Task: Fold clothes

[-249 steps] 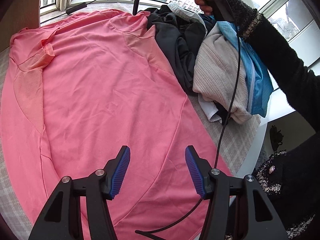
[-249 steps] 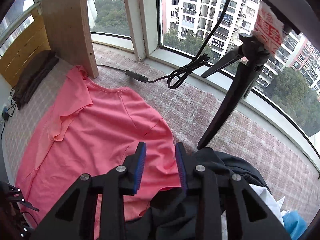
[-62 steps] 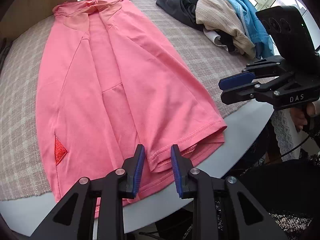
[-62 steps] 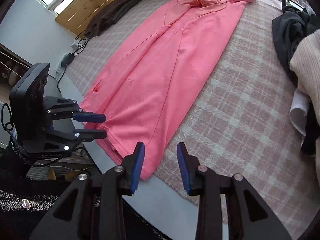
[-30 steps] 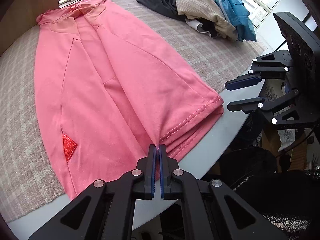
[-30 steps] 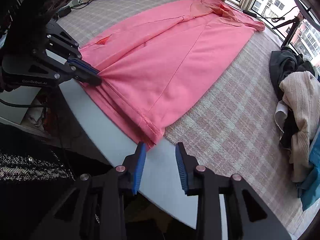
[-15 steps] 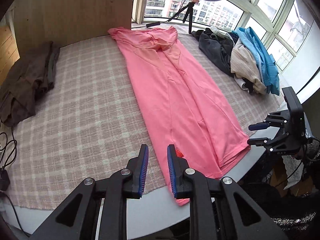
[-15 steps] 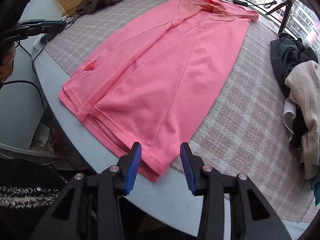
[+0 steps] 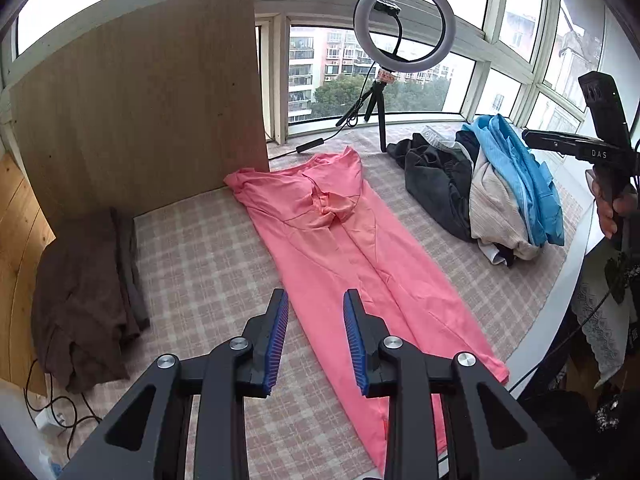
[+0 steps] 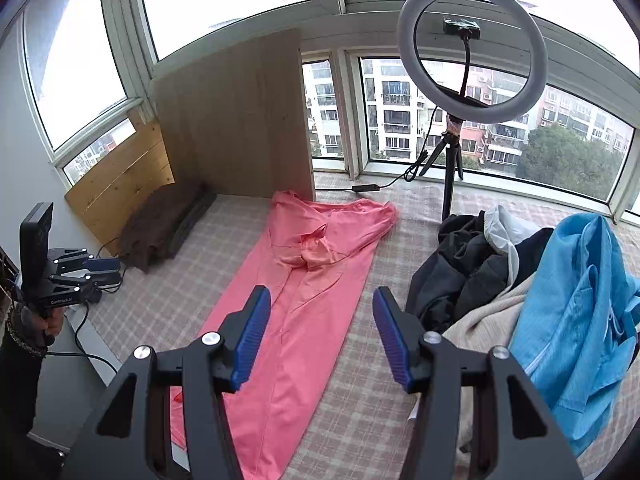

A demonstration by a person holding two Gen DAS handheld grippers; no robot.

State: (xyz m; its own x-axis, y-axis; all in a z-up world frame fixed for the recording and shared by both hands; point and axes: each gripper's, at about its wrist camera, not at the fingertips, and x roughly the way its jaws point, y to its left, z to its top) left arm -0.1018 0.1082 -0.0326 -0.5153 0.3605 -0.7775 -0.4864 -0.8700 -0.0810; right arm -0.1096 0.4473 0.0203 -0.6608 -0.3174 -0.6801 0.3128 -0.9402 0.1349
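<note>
Both the left gripper (image 9: 314, 338) and right gripper (image 10: 320, 336) were opening, empty, above the pink shirt (image 9: 360, 272).

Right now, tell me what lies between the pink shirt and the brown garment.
Nothing but bare checked cloth. The left wrist view shows that stretch open between the pink shirt and the brown garment; the right wrist view agrees.

Bright, even daylight from windows (image 10: 480, 128) at 12 o'clock; upper panes blown out. Sharp focus; strong fisheye bending, dark vignette at corners.
</note>
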